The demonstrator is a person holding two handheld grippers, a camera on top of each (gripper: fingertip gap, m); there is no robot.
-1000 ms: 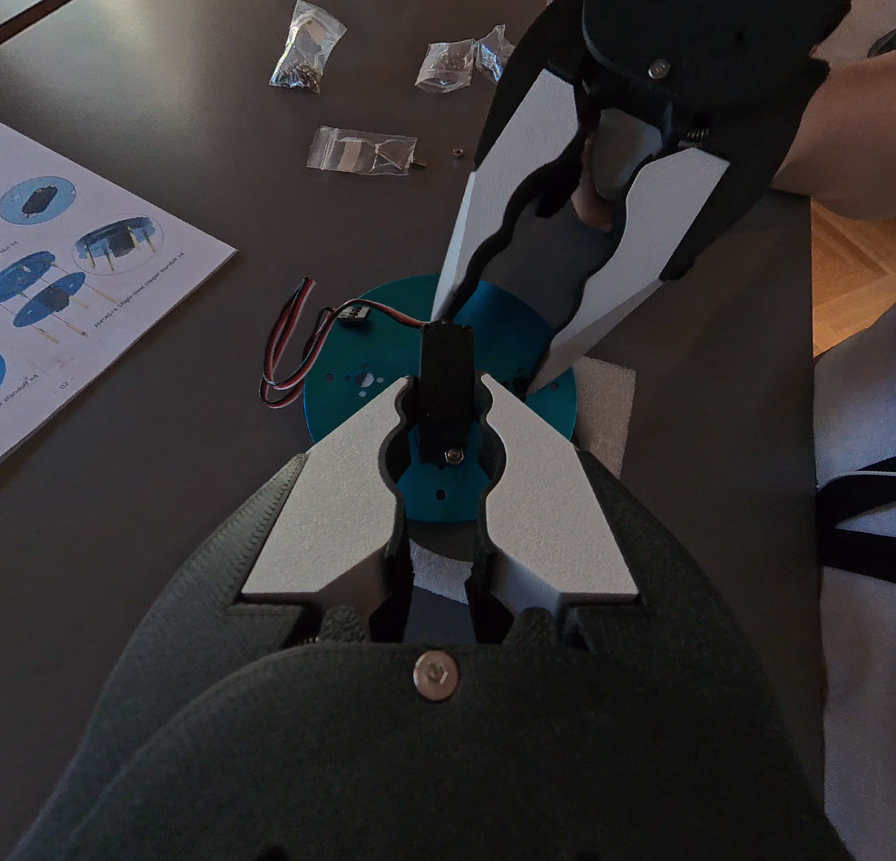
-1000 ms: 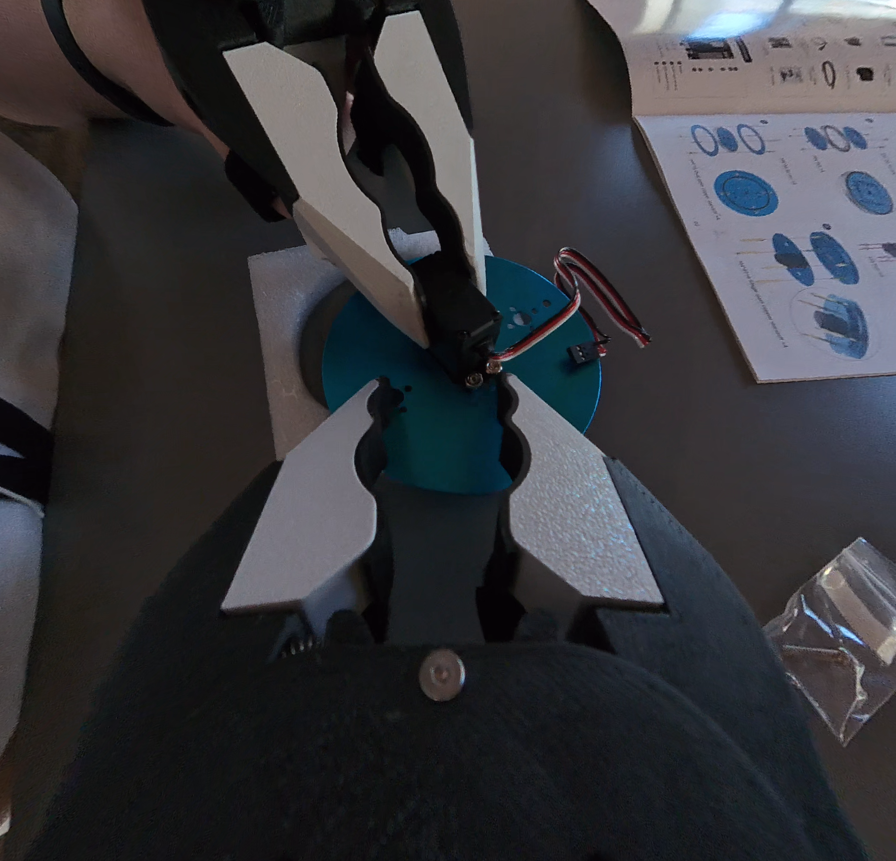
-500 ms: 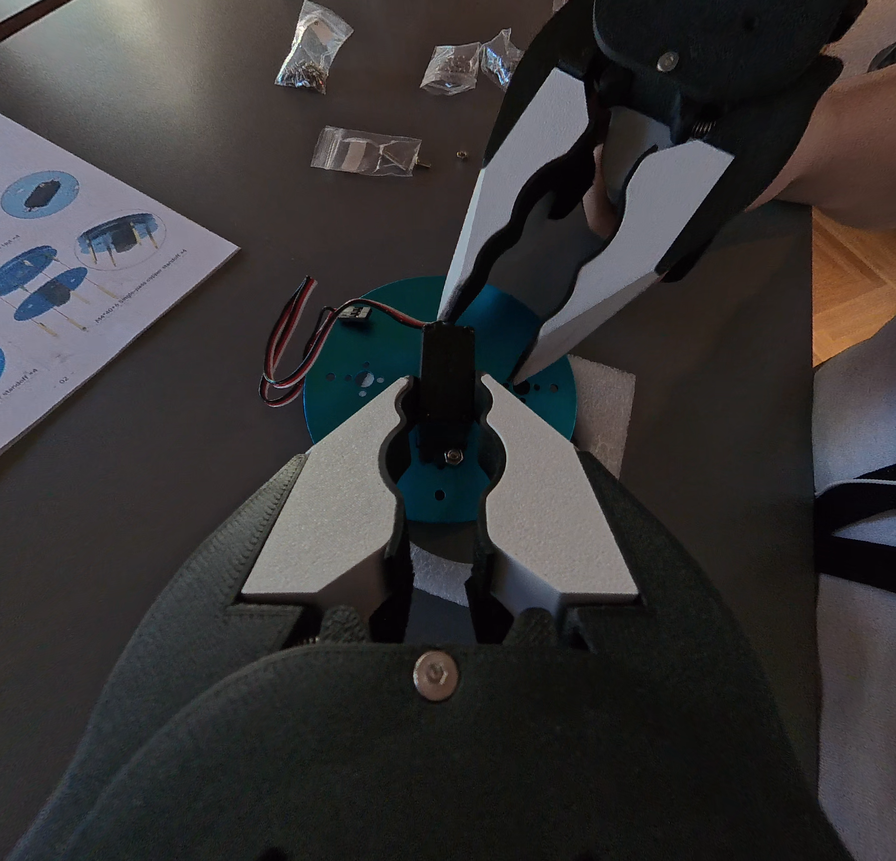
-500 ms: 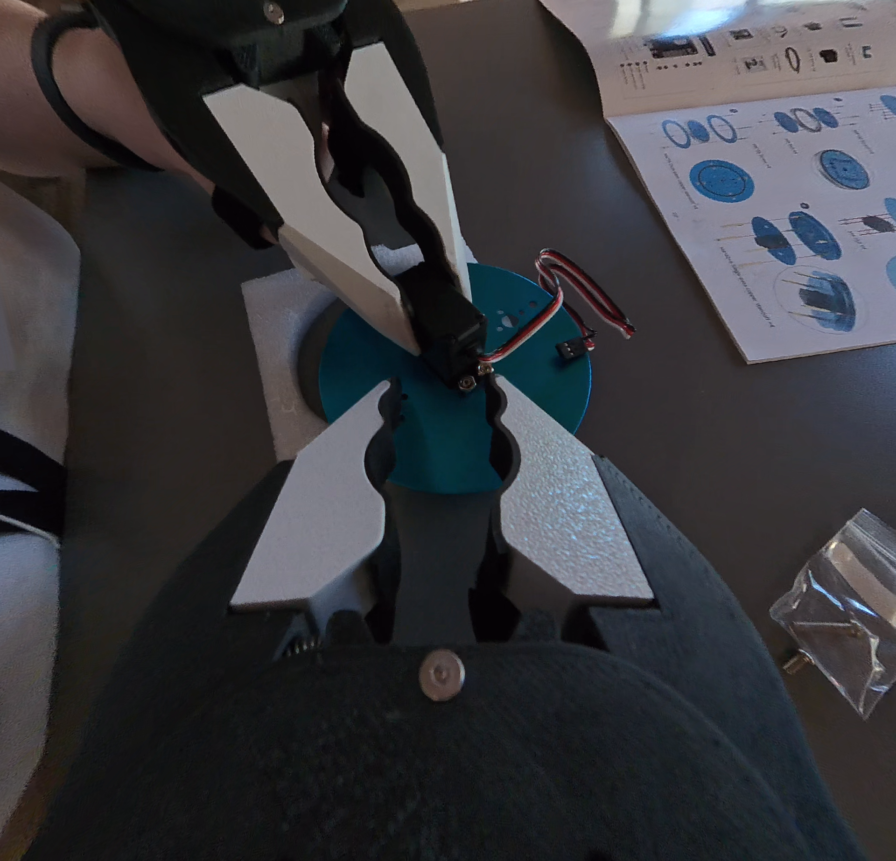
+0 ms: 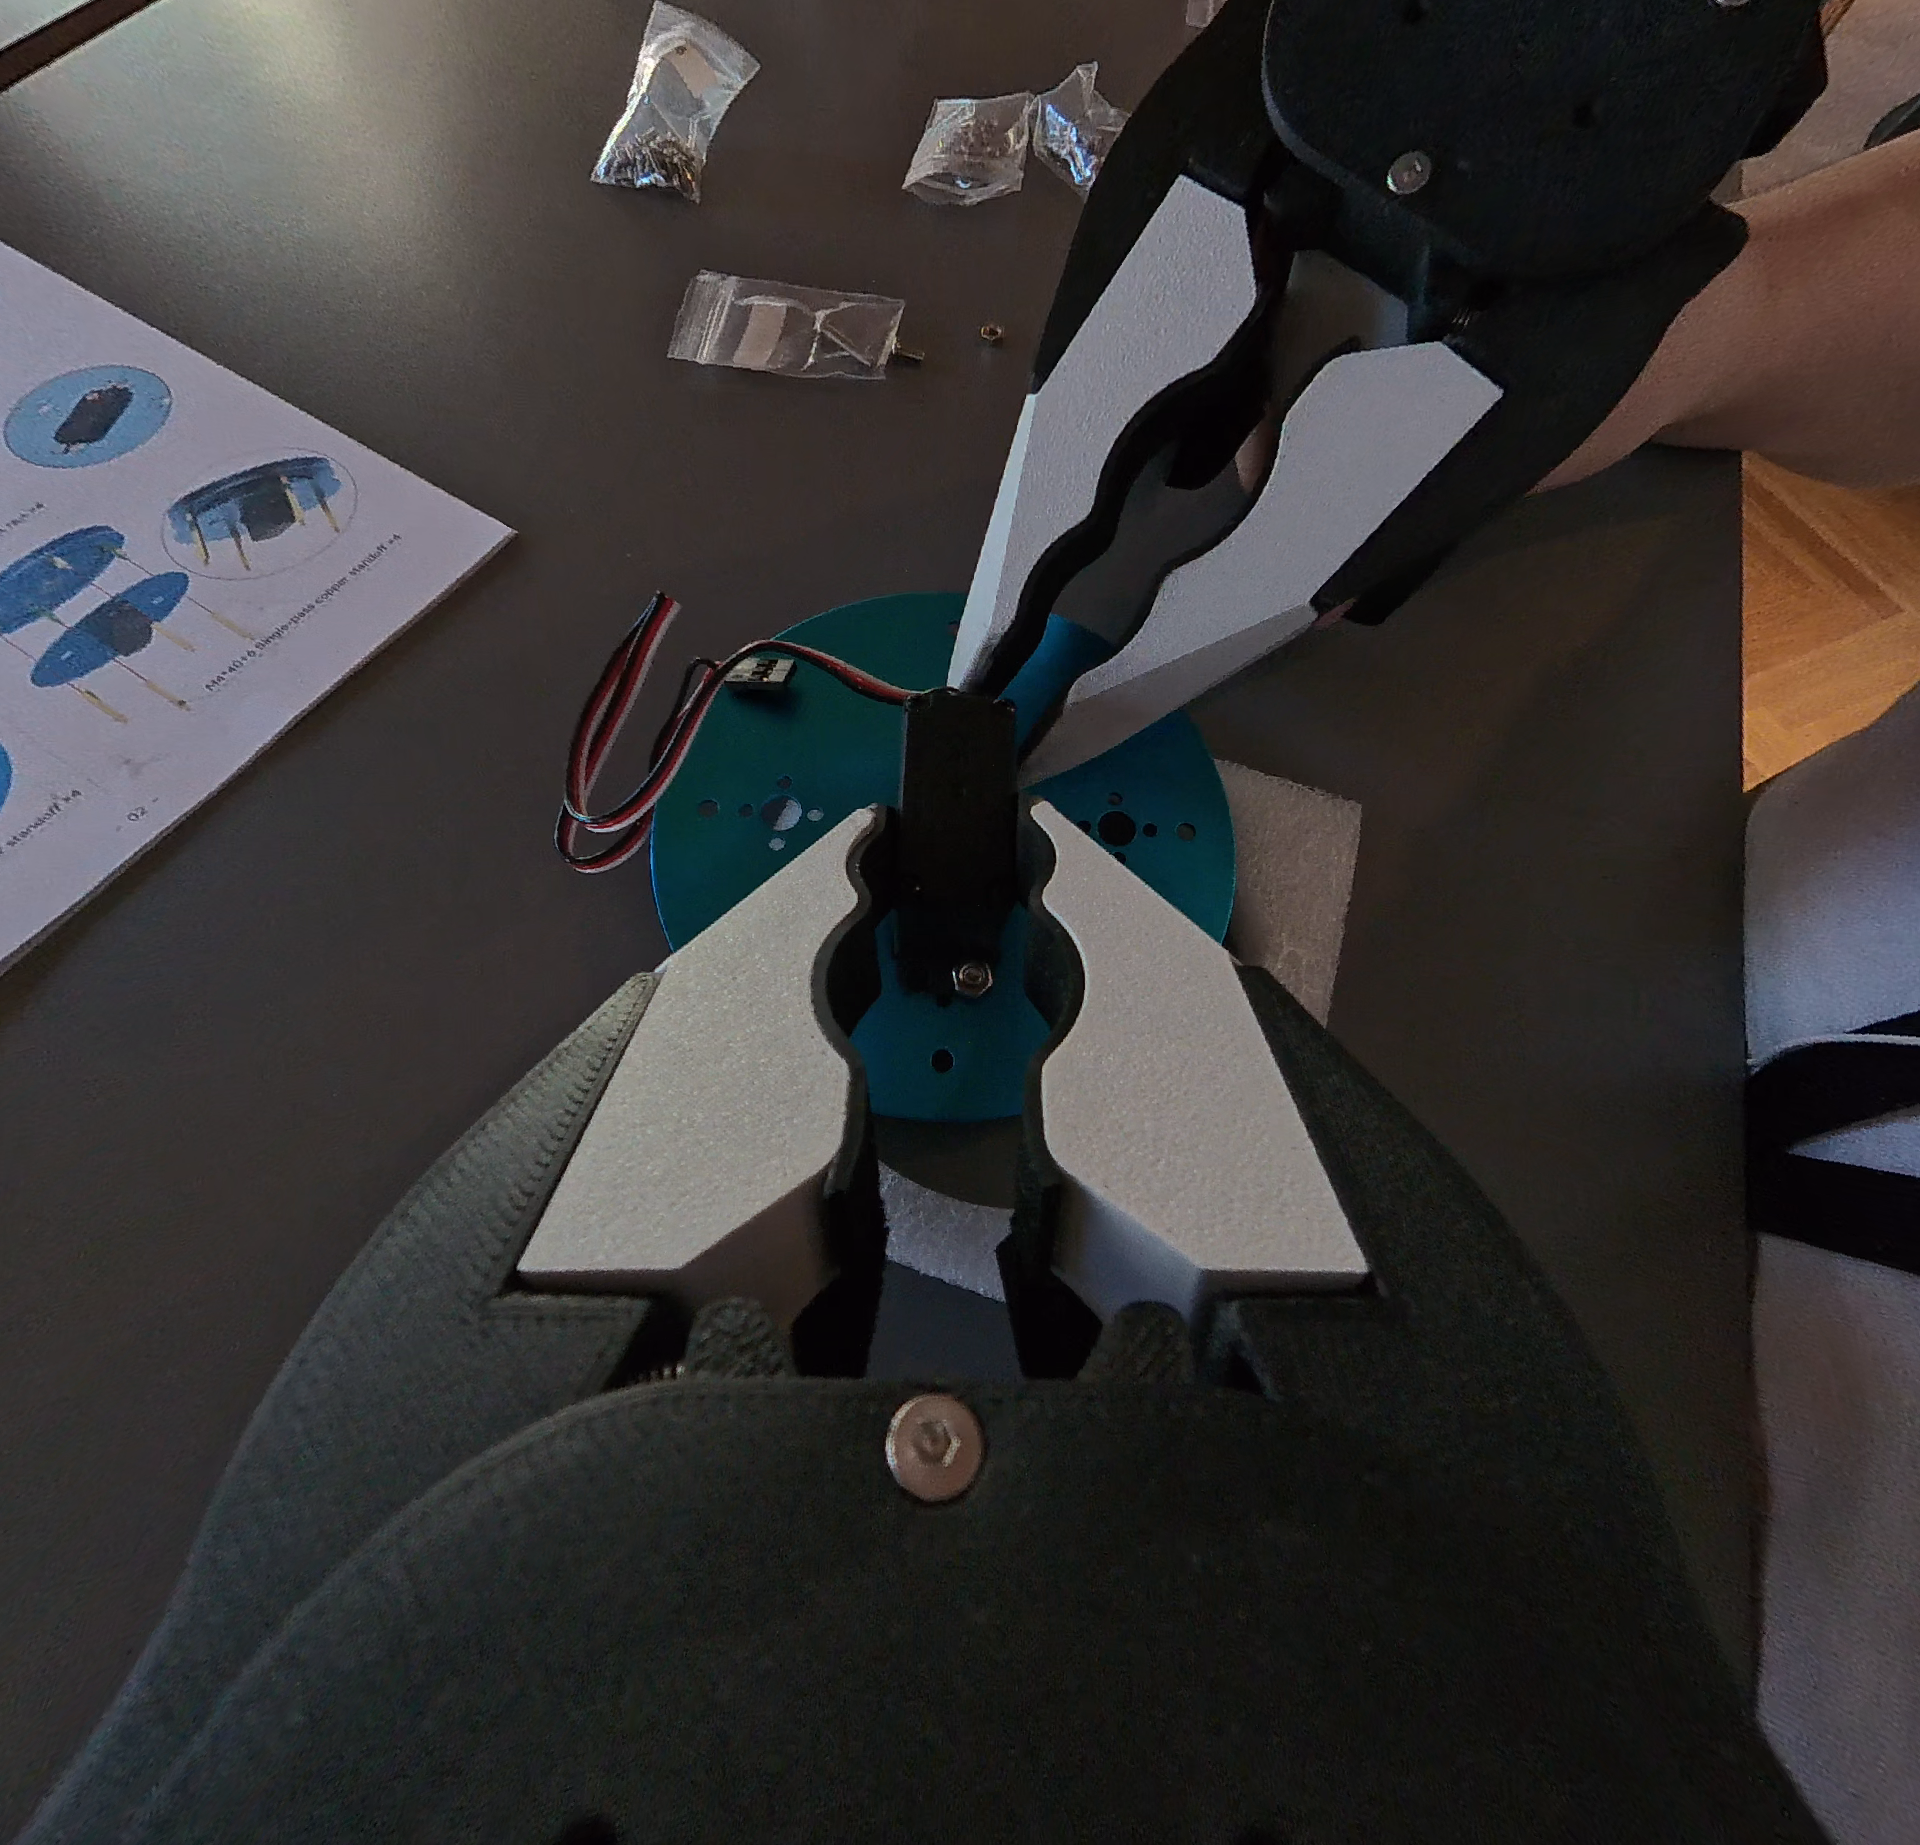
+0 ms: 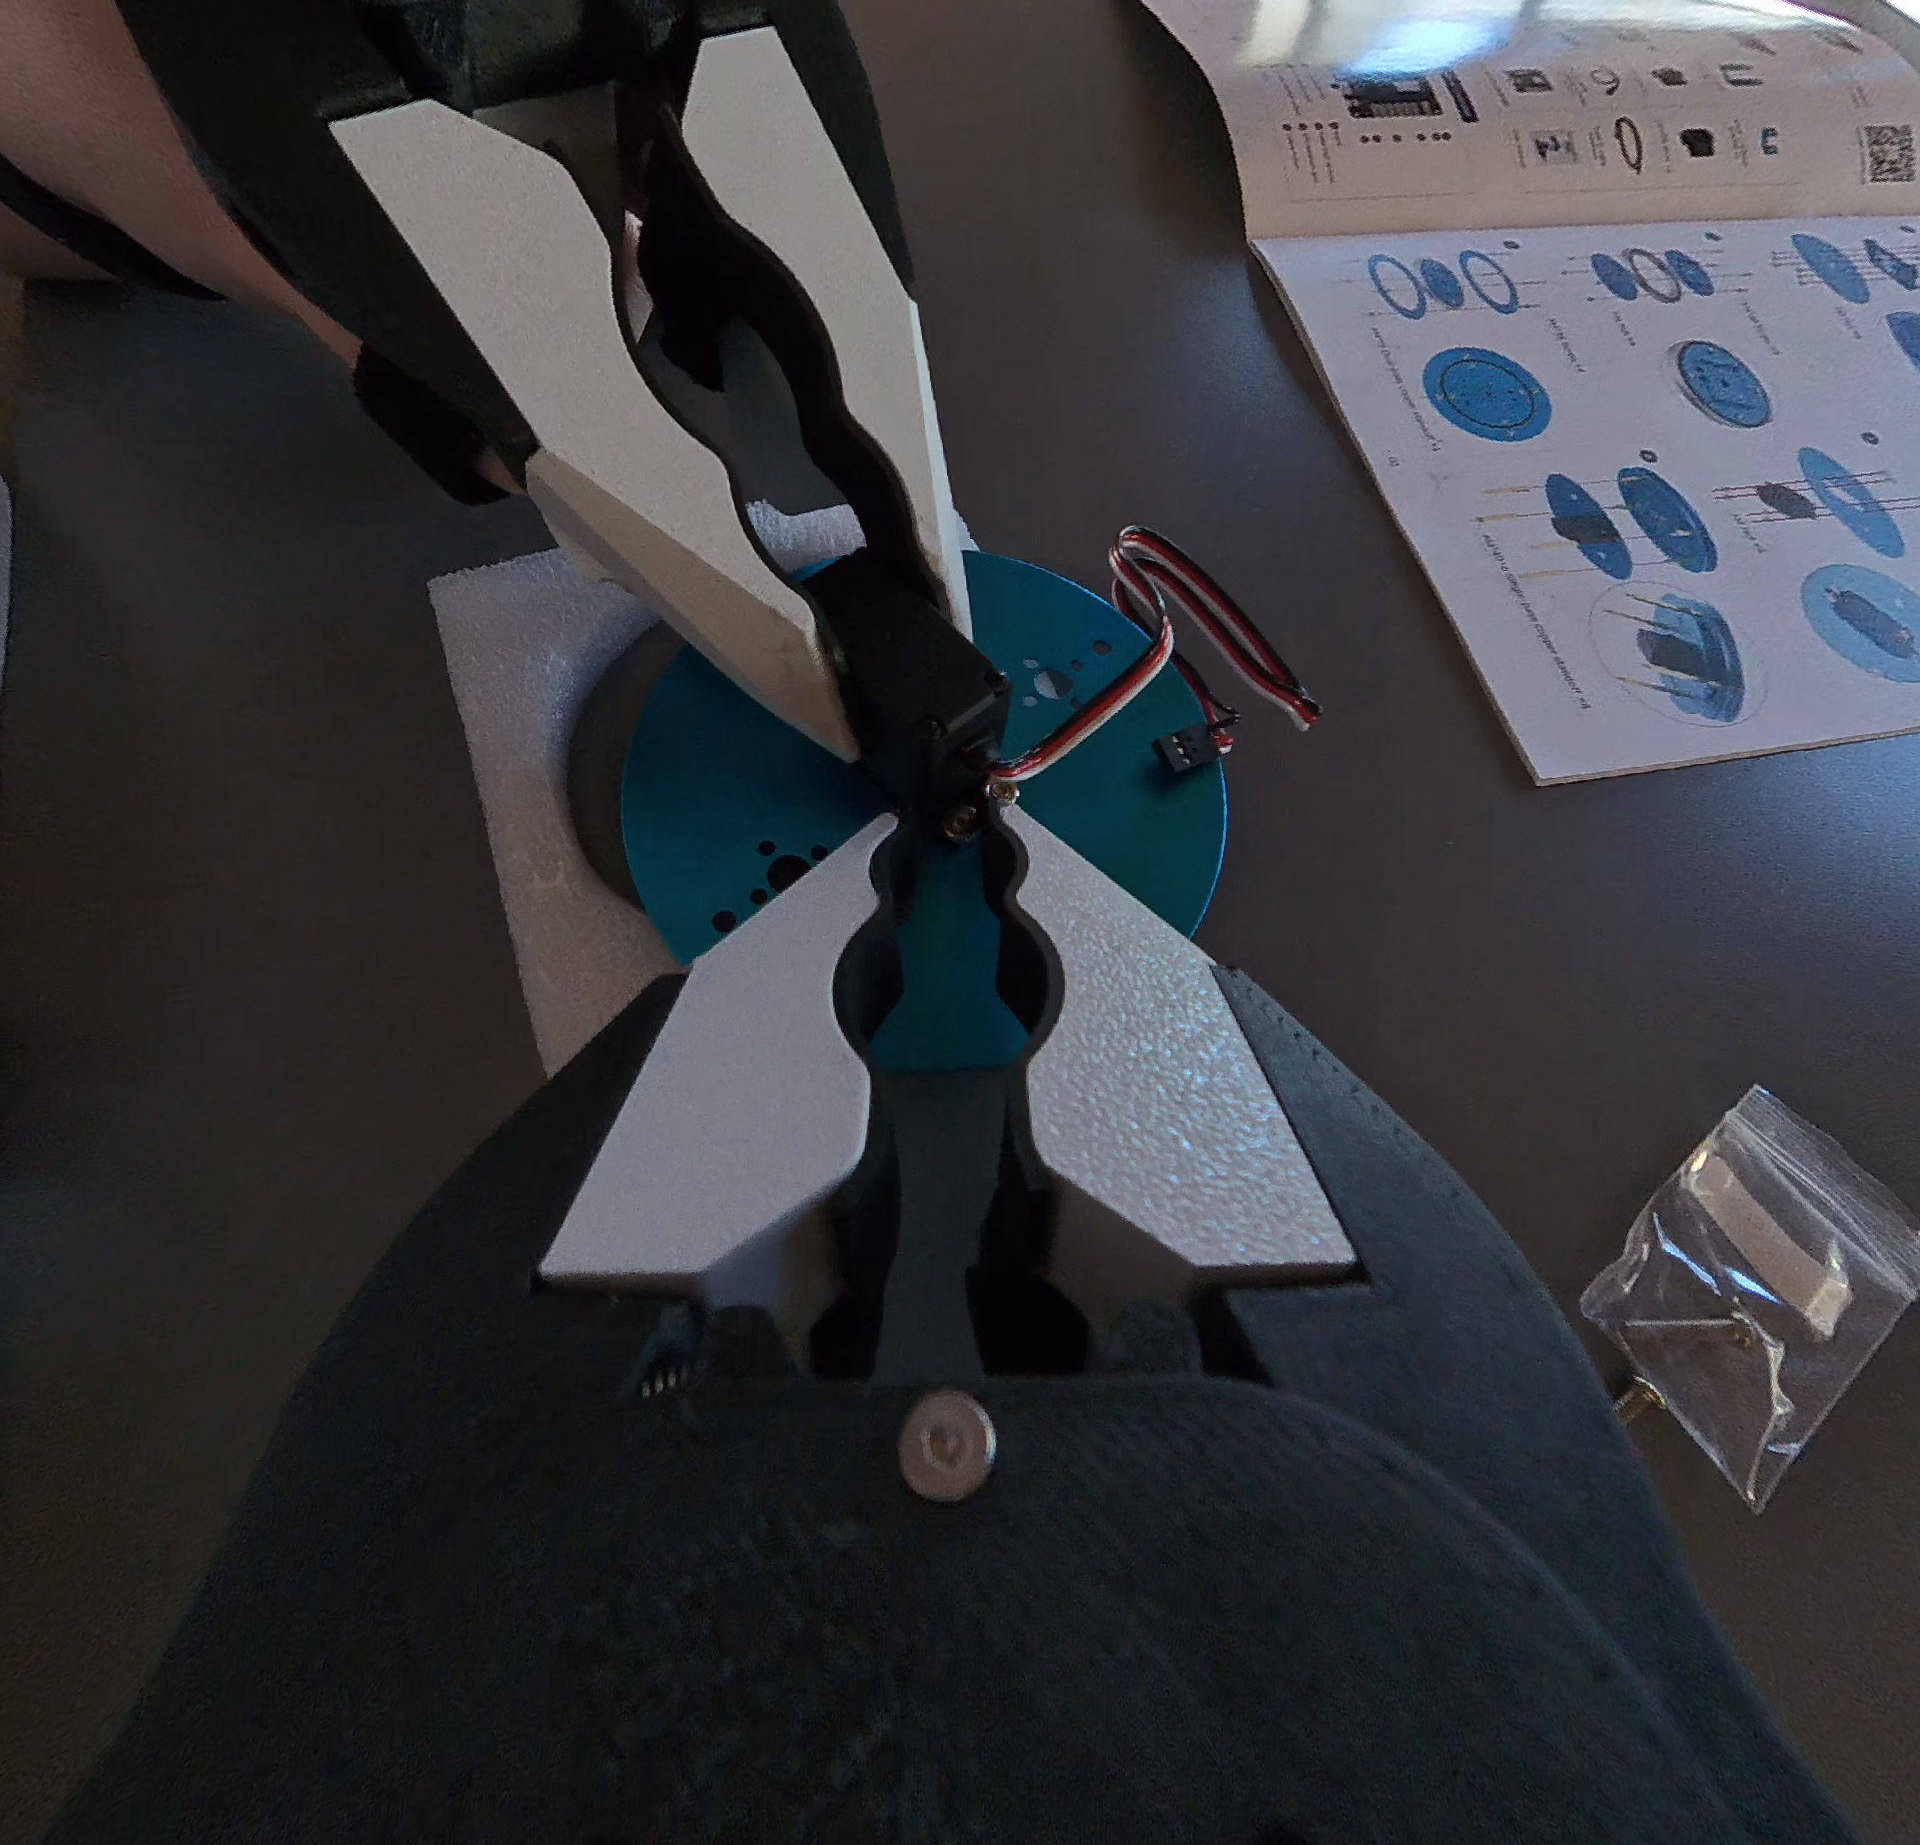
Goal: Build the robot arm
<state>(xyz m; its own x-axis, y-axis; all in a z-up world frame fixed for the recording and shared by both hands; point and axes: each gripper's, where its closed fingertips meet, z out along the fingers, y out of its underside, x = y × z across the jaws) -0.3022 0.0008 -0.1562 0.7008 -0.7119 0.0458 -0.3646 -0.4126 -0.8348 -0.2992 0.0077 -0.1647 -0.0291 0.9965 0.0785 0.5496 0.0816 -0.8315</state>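
Left wrist view: left tongs clenched on a small black servo, held on top of a blue round plate. Silver nut seated at the servo's near tab. Red, white and black cable looped off the plate's left edge. Right tongs tipped down at the servo's far end. Under the plate, a white foam pad on a dark table; printed booklet at left, clear bags of small hardware beyond, wooden floor at right.

Right wrist view: right tongs narrowed about a brass fastener at the servo's tab; gripped or merely flanked, cannot tell. Another clear bag at lower right.
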